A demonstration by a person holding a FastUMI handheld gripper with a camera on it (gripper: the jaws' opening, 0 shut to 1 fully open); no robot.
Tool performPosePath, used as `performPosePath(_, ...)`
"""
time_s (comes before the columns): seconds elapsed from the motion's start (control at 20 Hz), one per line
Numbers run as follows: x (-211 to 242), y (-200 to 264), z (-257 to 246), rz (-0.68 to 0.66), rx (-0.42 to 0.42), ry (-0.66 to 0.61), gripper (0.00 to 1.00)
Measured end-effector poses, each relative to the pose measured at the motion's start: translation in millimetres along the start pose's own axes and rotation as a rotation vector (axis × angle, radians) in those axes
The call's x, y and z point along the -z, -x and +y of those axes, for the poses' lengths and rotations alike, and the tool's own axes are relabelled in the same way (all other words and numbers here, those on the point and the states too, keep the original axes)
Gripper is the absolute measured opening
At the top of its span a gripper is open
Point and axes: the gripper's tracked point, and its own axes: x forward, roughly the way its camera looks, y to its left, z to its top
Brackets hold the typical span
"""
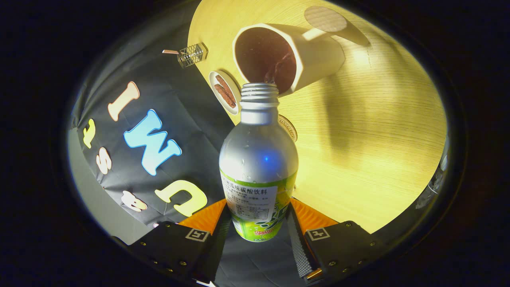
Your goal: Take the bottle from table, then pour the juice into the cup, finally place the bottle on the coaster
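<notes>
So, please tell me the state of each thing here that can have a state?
bottle: uncapped, tipped, mouth at the cup's rim, juice running out.
cup: open, dark liquid inside.
gripper: fingers shut on the bottle's lower body.
coaster: bare, beyond the cup.
small dish: holds brown sticks.
wire-frame clear box: on the table's edge, contents unclear.

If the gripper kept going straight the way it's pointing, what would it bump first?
Probably the cup: the hand-held gripper, shut on the bottle, aims the bottle's open mouth at the cup's opening. Depth is hard to judge.
</notes>
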Motion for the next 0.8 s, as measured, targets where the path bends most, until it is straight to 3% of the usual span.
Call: performPosePath(0.8,-0.7,7.6,11.1,0.027,0.027,-0.101,0.74)
